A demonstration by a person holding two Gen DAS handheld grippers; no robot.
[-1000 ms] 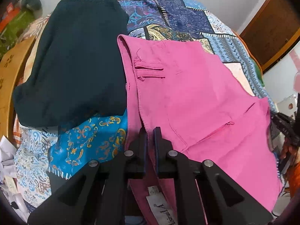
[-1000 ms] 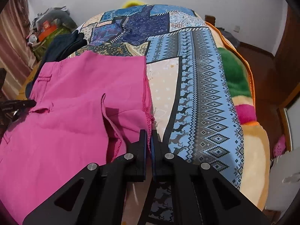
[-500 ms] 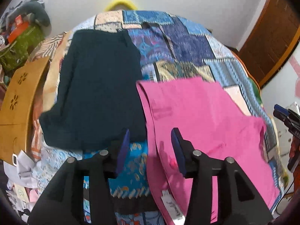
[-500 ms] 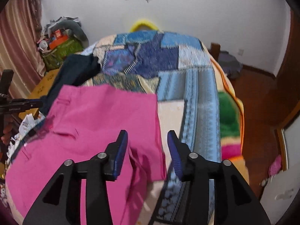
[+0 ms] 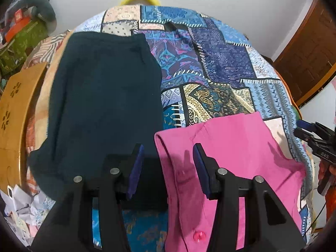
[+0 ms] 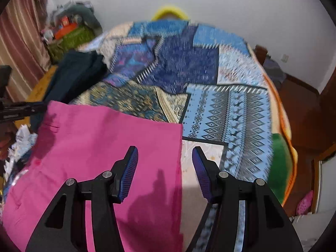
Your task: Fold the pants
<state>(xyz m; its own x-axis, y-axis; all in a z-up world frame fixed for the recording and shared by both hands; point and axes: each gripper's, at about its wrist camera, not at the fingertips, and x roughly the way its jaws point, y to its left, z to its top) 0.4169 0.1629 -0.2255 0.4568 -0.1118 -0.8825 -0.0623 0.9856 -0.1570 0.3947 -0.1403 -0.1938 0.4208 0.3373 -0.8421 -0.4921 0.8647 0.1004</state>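
Pink pants (image 5: 231,157) lie folded flat on the patchwork bedspread (image 5: 220,63); they also show in the right wrist view (image 6: 100,147). My left gripper (image 5: 168,157) is open and empty, raised above the pants' left edge near the waistband. My right gripper (image 6: 164,159) is open and empty, raised above the pants' right edge. The right gripper also shows at the far right of the left wrist view (image 5: 315,138).
Dark folded pants (image 5: 105,105) lie left of the pink ones, touching their edge. A wooden board (image 5: 14,113) runs along the bed's left side, with clutter (image 6: 69,31) beyond. A door (image 5: 310,48) stands at the right. The bedspread (image 6: 220,105) extends to the far wall.
Both grippers were shut on the pink pants a second ago; they opened, let go and lifted back. The pants now lie flat.
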